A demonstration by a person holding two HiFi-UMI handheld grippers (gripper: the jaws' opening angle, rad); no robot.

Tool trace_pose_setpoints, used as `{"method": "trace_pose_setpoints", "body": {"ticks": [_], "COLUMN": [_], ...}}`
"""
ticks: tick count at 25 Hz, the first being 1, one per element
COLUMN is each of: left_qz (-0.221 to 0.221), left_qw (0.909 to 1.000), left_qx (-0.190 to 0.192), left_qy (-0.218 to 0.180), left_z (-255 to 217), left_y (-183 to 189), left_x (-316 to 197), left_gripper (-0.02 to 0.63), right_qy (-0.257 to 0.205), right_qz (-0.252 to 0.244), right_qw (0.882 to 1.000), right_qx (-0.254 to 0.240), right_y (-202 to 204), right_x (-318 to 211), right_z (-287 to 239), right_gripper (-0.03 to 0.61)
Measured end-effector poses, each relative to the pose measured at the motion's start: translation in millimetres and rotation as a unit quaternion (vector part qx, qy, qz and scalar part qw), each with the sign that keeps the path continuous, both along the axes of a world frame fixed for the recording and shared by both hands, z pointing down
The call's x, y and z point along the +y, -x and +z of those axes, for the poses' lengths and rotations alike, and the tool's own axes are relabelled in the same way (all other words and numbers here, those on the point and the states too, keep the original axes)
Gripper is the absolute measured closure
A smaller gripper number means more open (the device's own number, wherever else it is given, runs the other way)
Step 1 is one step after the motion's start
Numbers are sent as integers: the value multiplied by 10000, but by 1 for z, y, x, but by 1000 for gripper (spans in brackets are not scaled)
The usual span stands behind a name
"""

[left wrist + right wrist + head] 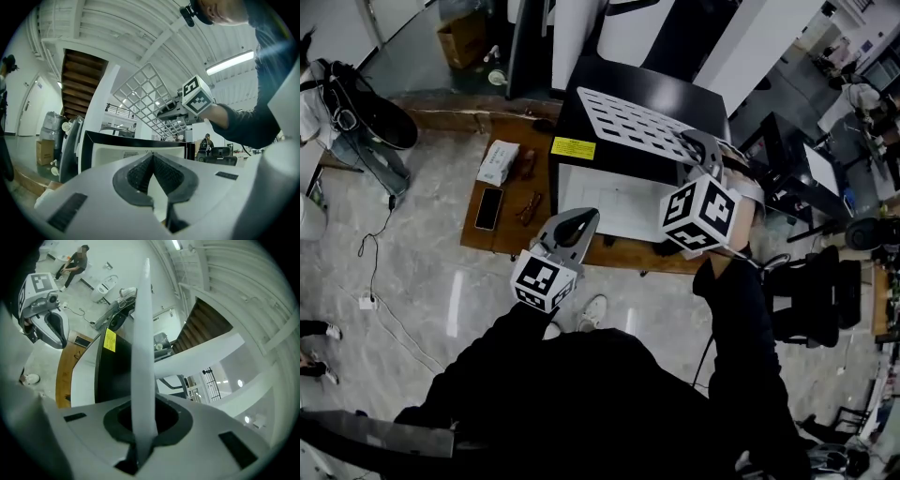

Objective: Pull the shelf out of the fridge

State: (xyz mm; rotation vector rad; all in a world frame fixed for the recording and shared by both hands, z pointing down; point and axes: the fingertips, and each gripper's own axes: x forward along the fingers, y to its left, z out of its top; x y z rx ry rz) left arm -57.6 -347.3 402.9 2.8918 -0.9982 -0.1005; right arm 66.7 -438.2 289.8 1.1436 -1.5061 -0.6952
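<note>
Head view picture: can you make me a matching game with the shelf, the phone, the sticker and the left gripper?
Things:
1. shelf
2. phone
3. sticker
4. left gripper

Places and states:
A. lies on the wooden board
B. yellow, on the black part of the fridge
C. shut, holding nothing
D. white, gripped by the right gripper

Pairs: 1-D, 2-A, 3-B, 4-C
</note>
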Motion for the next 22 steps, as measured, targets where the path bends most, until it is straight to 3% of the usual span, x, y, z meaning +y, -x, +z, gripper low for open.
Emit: {"method": "trace_pose_setpoints", "body": {"ticks": [10, 19, 20, 22], "left_qz": [-114, -136, -140, -145], "left_qw": [9999, 9997, 9996, 9996], "left_qx": [8, 34, 32, 34], "left_qy": [114, 220, 231, 248], "left_z": [9, 13, 14, 15], "left_y": [-2, -4, -4, -4], "left_x": [-21, -25, -26, -26], "left_gripper": [607, 607, 607, 607], "right_qy": [944, 1461, 1676, 2210], "right_qz": [58, -52, -104, -227], "right_qw": [9939, 9863, 9832, 9732], "right_qx": [559, 768, 713, 586], "right_y": [4, 9, 11, 14], "right_x": [-46, -54, -51, -46], "right_z": [50, 60, 64, 73], "right_gripper": [543, 540, 530, 432]}}
